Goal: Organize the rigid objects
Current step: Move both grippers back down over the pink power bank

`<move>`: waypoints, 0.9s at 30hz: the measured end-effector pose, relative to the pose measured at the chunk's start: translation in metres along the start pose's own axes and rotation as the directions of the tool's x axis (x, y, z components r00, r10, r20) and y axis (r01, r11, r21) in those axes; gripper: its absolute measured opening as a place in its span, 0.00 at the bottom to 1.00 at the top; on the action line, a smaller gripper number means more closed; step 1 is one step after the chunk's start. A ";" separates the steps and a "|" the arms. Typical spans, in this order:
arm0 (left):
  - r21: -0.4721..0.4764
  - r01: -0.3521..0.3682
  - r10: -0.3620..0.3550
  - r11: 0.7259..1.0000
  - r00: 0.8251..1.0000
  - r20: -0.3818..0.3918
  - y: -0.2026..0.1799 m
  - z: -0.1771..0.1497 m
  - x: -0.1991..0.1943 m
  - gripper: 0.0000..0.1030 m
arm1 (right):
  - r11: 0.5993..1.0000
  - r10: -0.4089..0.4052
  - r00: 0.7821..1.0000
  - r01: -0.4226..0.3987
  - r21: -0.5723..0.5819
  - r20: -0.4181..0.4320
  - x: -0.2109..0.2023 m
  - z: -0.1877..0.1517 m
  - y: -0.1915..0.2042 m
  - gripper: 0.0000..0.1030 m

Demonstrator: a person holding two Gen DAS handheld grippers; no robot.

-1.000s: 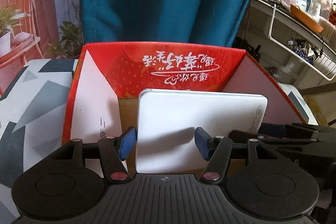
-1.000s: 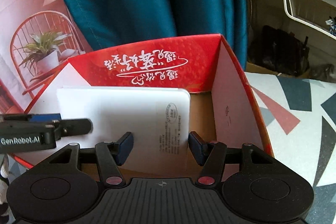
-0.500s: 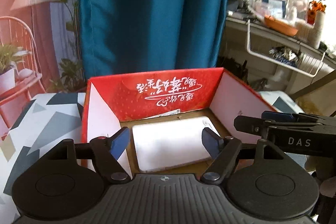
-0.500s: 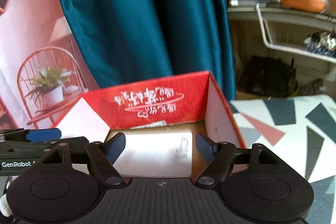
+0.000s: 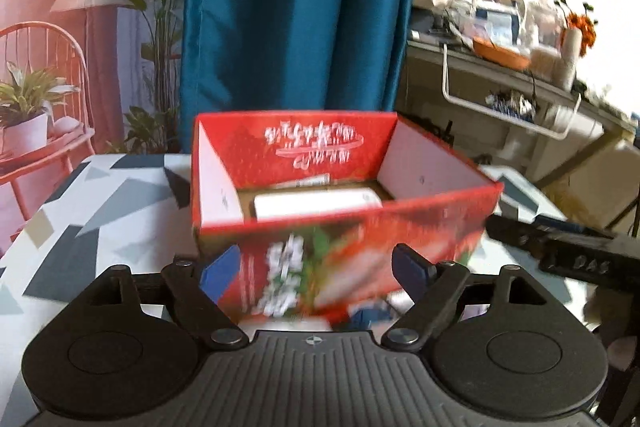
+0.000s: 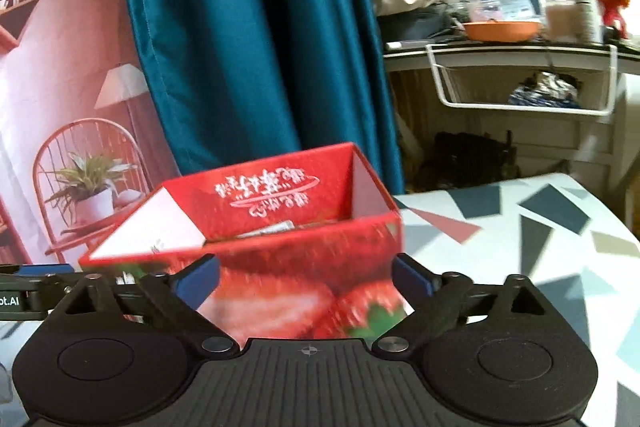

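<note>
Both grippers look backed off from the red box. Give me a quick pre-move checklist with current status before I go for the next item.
1. White flat item lying on the floor of the red strawberry box: ok.
2. Left gripper empty, jaws opening, nothing between the pads: ok.
3. Right gripper empty, jaws opening, nothing clamped: ok.
4. Box upright on the patterned table, walls standing: ok.
5. Both grippers outside the box, in front of its near wall: ok.
6. Next item to pick located: cannot tell; the view just below the box is blurred.
</note>
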State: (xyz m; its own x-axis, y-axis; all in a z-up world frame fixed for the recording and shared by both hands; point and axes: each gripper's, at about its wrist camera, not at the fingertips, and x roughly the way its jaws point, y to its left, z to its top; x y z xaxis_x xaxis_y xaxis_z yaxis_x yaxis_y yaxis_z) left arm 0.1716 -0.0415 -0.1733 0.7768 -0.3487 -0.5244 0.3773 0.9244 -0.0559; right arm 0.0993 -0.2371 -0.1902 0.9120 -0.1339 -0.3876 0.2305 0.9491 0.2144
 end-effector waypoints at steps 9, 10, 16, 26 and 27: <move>-0.093 0.032 -0.040 0.995 0.996 -0.082 0.018 -0.051 -0.005 0.82 | 0.996 -0.050 0.995 0.044 -0.077 -0.083 -0.030 -0.061 -0.005 0.84; -0.104 0.033 -0.042 0.994 0.995 -0.093 0.021 -0.055 -0.004 0.82 | 0.994 -0.063 0.994 0.054 -0.090 -0.095 -0.030 -0.067 -0.005 0.84; -0.177 0.032 -0.059 0.984 0.987 -0.148 0.036 -0.072 0.009 0.82 | 0.994 -0.098 0.987 0.089 -0.068 -0.129 -0.021 -0.077 -0.012 0.80; -0.203 0.056 -0.099 0.978 0.974 -0.205 0.038 -0.087 0.023 0.80 | 0.989 -0.032 0.985 0.006 -0.149 -0.170 -0.013 -0.088 0.006 0.71; -0.202 0.059 -0.101 0.978 0.973 -0.206 0.038 -0.087 0.024 0.80 | 0.989 -0.028 0.985 0.002 -0.150 -0.173 -0.013 -0.088 0.006 0.70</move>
State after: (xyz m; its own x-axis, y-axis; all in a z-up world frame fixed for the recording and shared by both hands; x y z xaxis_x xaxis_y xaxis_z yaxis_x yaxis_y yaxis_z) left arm 0.1607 -0.0012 -0.2616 0.6139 -0.4011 -0.6799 0.3131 0.9143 -0.2568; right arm 0.0594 -0.2043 -0.2630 0.8329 -0.1093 -0.5426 0.1788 0.9809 0.0768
